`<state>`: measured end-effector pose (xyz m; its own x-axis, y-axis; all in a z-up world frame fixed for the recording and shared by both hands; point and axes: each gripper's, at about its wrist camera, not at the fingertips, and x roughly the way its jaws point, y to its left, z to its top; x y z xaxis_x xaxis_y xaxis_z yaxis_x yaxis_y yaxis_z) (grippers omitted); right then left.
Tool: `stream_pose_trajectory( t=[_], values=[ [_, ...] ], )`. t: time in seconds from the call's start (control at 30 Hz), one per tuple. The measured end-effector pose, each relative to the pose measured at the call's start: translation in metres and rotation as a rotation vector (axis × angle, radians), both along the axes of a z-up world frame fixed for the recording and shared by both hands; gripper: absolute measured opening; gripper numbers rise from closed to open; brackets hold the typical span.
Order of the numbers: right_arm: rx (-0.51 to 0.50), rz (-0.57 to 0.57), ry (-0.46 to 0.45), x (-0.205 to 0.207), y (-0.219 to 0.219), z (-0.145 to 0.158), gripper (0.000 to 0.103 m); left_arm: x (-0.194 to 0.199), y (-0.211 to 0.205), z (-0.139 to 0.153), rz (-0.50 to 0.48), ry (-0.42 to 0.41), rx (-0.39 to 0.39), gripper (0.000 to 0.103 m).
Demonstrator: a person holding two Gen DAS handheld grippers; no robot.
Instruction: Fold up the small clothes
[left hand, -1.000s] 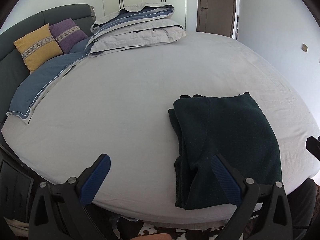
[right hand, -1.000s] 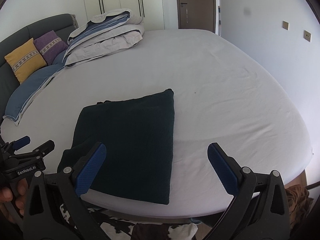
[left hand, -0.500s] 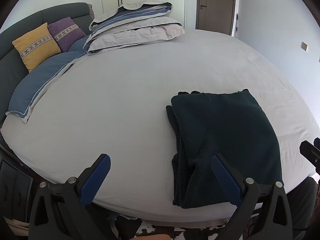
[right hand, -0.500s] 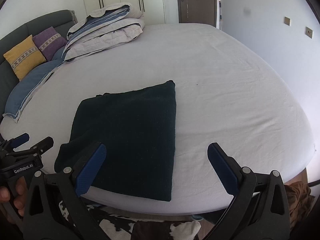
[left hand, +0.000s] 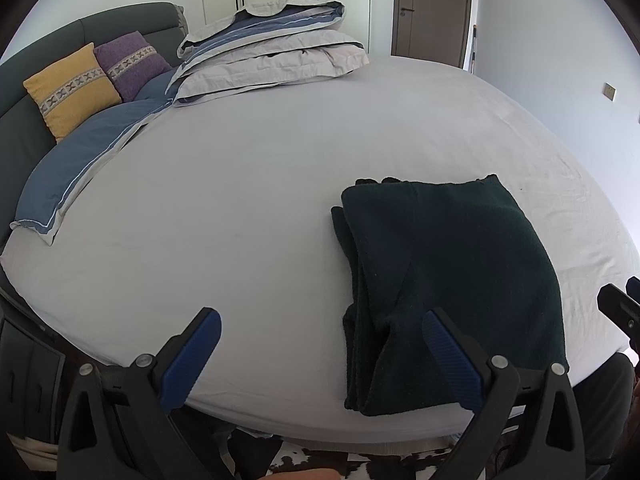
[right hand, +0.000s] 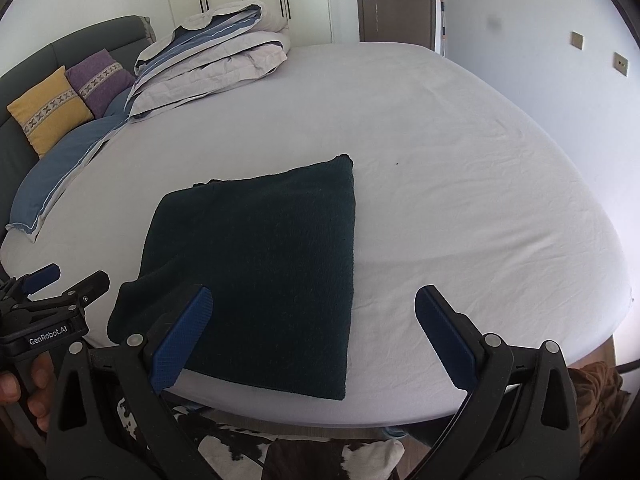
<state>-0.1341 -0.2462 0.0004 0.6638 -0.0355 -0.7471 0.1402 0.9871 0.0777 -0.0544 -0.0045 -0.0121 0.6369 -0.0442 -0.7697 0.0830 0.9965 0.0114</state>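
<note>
Dark green knit, folded into a rough rectangle, is what I see lying flat on the pale grey sheet of the bed (right hand: pixel 460 168): the folded garment (right hand: pixel 260 264) sits near the bed's front edge, its layered folds stacked along the left side in my left wrist view (left hand: pixel 452 280). My left gripper (left hand: pixel 320 354) hangs just off the near edge with its jaws spread wide and nothing between them; its right blue pad (left hand: pixel 448 364) overlaps the garment's near left corner in the picture, though I cannot tell if it touches. My right gripper (right hand: pixel 312 334) is likewise spread wide and empty, its left pad (right hand: pixel 180 336) over the near left part of the cloth. From the right wrist view I see a hand (right hand: pixel 36 392) gripping the left tool's handle. At the far side of the bed lie a folded duvet (left hand: pixel 272 56), a yellow cushion (left hand: pixel 70 90) and a purple cushion (left hand: pixel 132 64) against a dark headboard (left hand: pixel 24 120).
</note>
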Motion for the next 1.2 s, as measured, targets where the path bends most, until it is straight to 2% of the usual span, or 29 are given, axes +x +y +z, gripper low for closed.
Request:
stream_pose_trajectory(
  t=[1.2],
  values=[
    [-0.001, 0.017, 0.008, 0.0051, 0.0055, -0.0053, 0.103, -0.0007, 0.0033, -0.0015, -0.006, 0.007, -0.007, 0.103]
  ],
)
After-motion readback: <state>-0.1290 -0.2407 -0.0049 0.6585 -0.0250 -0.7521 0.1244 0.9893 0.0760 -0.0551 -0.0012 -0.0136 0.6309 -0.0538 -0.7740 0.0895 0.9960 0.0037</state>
